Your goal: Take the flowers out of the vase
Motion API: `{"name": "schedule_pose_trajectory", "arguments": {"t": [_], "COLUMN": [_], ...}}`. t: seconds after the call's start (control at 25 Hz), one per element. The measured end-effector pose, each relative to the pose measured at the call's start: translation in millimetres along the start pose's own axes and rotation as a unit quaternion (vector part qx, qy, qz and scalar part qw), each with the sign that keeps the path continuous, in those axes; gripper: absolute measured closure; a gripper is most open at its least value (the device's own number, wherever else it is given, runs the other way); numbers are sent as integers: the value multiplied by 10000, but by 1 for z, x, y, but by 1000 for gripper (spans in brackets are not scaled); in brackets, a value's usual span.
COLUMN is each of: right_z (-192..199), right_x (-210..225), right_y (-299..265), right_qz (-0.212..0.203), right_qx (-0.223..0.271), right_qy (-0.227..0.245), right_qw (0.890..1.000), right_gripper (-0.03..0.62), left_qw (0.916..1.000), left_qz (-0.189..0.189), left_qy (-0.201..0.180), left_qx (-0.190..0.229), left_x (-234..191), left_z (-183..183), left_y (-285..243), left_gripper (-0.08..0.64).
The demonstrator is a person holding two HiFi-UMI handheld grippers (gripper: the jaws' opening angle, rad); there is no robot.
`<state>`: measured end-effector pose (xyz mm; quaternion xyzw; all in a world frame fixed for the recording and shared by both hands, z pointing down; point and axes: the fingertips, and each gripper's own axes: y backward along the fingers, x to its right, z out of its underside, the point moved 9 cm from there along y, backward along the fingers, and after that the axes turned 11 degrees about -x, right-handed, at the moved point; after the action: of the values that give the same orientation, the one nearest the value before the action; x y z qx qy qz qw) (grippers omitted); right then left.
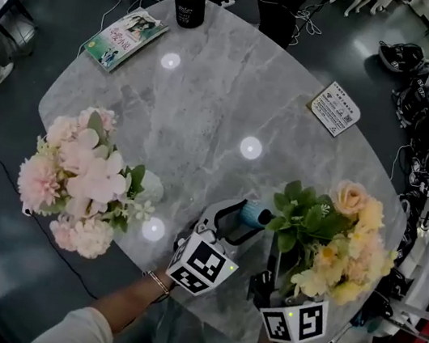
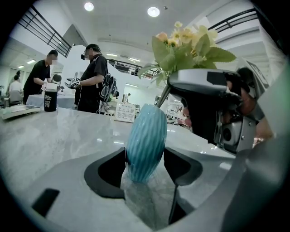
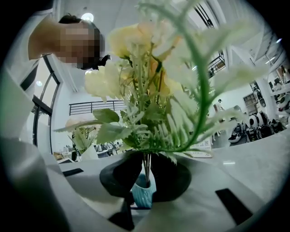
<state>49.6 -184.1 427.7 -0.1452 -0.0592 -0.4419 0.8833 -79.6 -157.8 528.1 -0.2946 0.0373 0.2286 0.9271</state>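
Observation:
A yellow and cream bouquet (image 1: 342, 238) with green leaves stands in a small ribbed blue vase (image 1: 256, 213) near the table's front edge. My left gripper (image 1: 248, 215) is shut on that vase; in the left gripper view the vase (image 2: 146, 140) sits upright between the two dark pads, touching both. My right gripper (image 1: 275, 255) comes in level from the front and is shut on the thin green stems (image 3: 146, 164) just above the vase's mouth (image 3: 141, 192). The blooms (image 3: 136, 59) fill the upper right gripper view.
A pink bouquet (image 1: 81, 180) in a white vase (image 1: 150, 188) stands at the left of the grey marble table (image 1: 210, 100). A book (image 1: 125, 37), a black jar (image 1: 189, 0) and a printed card (image 1: 334, 108) lie at the far side. People (image 2: 93, 77) stand beyond the table.

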Motion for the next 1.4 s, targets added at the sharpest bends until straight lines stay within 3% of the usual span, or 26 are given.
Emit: {"name": "schedule_pose_trajectory", "arguments": {"t": [0.88, 1.2, 1.4], "right_z": [-60, -83, -82], "right_x": [-24, -41, -57], "right_y": [43, 89, 116], "right_qz": [406, 761, 869], "right_qx": [286, 334, 58], "right_qy": [-20, -94, -288], "right_qw": [9988, 9965, 9958], "right_gripper": [540, 541, 541], "left_qw": [9984, 9981, 9982], "left_qz": [-56, -109, -48], "left_qy": [494, 435, 363], "left_qx": [264, 425, 482], "left_x": [10, 24, 40], "left_z": [-29, -49, -59], "left_y": [71, 116, 145], "left_gripper": [291, 350, 399]}}
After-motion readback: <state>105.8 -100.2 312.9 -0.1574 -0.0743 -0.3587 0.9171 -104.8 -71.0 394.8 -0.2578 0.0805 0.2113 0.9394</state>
